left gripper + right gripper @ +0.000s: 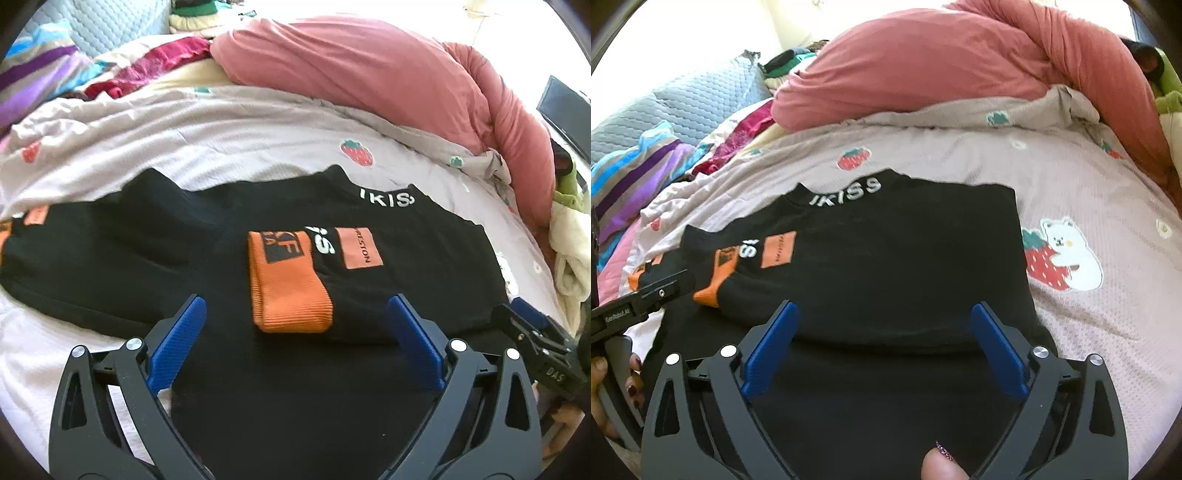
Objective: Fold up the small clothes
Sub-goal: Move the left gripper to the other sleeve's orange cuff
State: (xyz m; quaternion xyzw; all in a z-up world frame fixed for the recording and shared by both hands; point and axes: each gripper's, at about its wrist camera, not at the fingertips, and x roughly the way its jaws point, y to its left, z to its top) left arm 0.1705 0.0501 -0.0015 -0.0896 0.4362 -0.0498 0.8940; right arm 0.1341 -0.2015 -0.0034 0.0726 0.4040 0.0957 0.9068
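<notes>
The left gripper point(295, 317) has its two blue fingers point(177, 339) wide apart, and nothing is pinched between them. The black top point(147, 258) lies flat under that gap, and the fingers sit just above it or on it; I cannot tell which. Right in front of the gap is an orange cuff point(288, 291), the end of a sleeve that is folded in across the middle of the top. Beside the cuff there are white letters and an orange patch point(358, 247). The right gripper point(886, 321) is wide open too, with only black cloth showing between its blue fingers point(997, 347). A folded edge of the top runs across just past its tips. Each gripper can be seen at the side of the other one's view, so the two are close, side by side, at the near edge of the top. The neck of the top points away, with white letters point(849, 192) on it. A fingertip point(942, 465) with a painted nail shows at the bottom of the right view, and a hand point(613, 384) holds the left gripper's handle. The top rests on a pale sheet point(1089, 184) with strawberries and a little white bear point(1067, 254). Behind it is a big pink quilt point(369, 74), and off to the left are striped cloth point(37, 74) and a grey pillow point(683, 96).
</notes>
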